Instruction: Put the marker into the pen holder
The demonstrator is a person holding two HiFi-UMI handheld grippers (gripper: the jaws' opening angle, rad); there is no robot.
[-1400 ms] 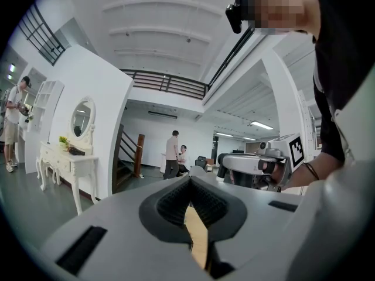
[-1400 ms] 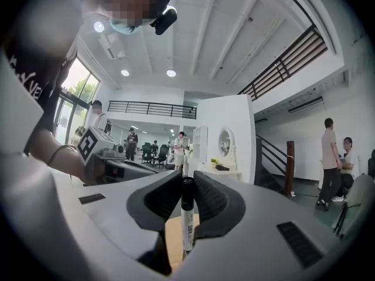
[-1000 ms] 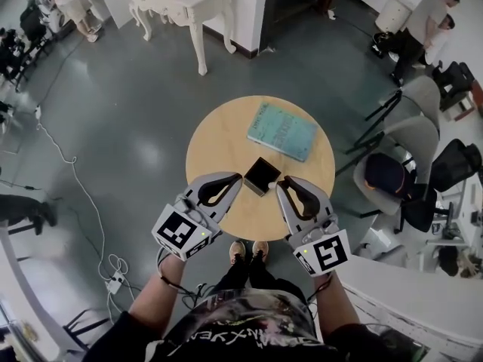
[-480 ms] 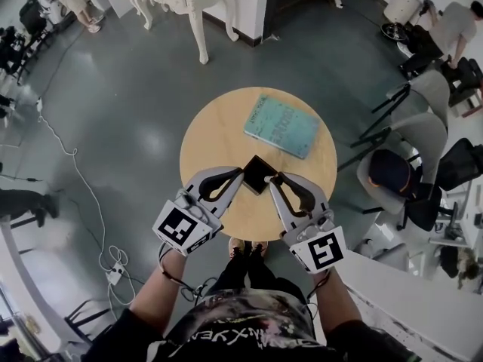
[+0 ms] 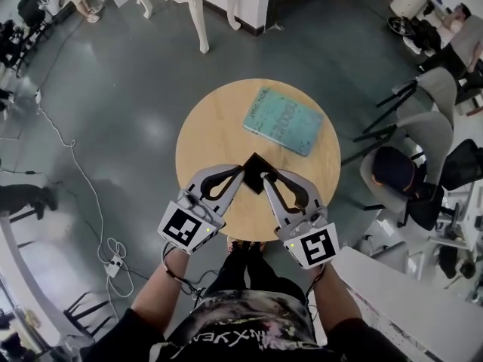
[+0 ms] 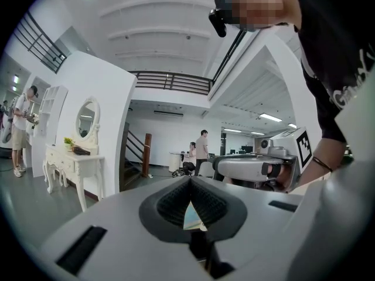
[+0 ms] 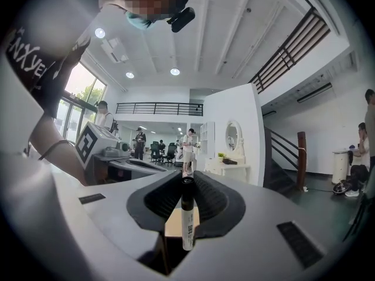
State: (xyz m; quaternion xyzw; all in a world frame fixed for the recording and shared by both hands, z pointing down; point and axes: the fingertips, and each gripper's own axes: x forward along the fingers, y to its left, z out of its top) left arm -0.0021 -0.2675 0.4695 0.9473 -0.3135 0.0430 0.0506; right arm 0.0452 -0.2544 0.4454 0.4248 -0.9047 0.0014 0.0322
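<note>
Since the round wooden table carries only a teal book on its far side and the black pen holder on its near side, the coming move turns on that holder and the two tools meeting at it. The holder stands as a dark square, one corner toward the person, its mouth facing up.

The left gripper reaches in from the near left with its jaws drawn together at the tips, right against the holder's left edge; whether it pinches the wall cannot be told. The right gripper comes from the near right, its tips just beside the holder's right edge and the nearer of the two to the opening.

Its jaws are closed on the marker, whose long axis runs along the jaws and points away from the hand. The holder lies just ahead and left, so the wrist probably must tip the marker upright over the mouth.
</note>
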